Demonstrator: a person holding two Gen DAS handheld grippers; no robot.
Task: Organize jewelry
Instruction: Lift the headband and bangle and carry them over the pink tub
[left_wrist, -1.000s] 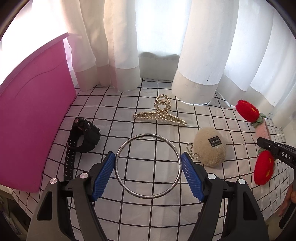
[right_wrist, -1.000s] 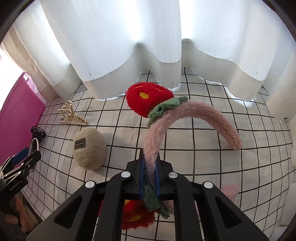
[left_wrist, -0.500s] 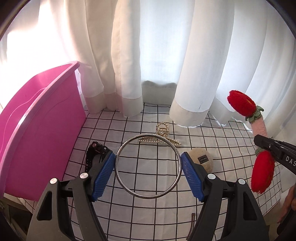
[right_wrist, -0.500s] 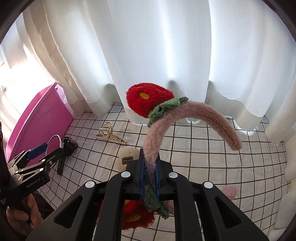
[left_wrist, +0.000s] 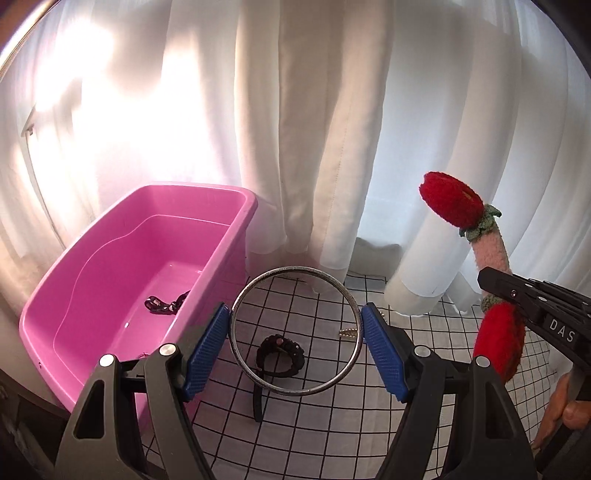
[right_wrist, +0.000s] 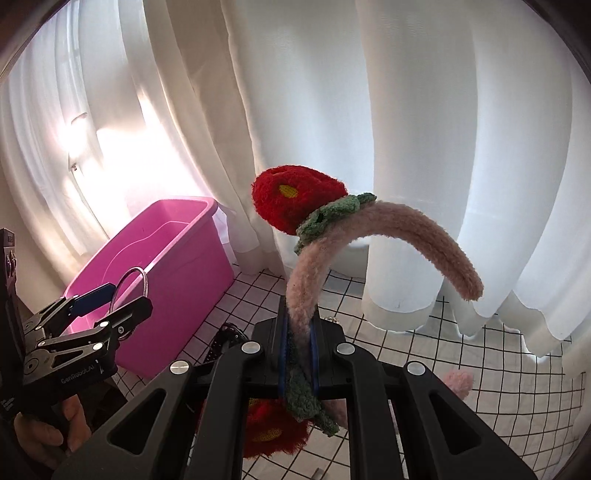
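Closest in, the left gripper (left_wrist: 295, 345) has its blue pads (left_wrist: 207, 350) spread wide and pressed on either side of a silver bangle (left_wrist: 294, 331), so the ring is braced across its full width and hangs face-on to the camera, clear of the table. That wide clamp looks like the only way to carry a rigid hoop without it swinging.

The right gripper (right_wrist: 298, 349) is nearly closed, squeezing the fuzzy pink headband (right_wrist: 369, 230) at one end; its arch stands up at 12 o'clock, with a red flower (right_wrist: 295, 197) on top and another (right_wrist: 273, 428) tucked below the fingers. Held by the band, not the soft flowers, it stays stiff.

Below the bangle, in the left view, a black watch (left_wrist: 279, 354) lies on the checked tablecloth (left_wrist: 424, 325), and a gold clip (left_wrist: 349, 332) peeks out beside the right pad, mostly hidden.

Out at 10 o'clock sits the pink tub (left_wrist: 236, 236), open, with one dark piece (left_wrist: 166, 304) already on its floor. Judging from that, both carried pieces are headed for the tub, the bangle nearer its rim. White curtains (left_wrist: 314, 129) close the back.
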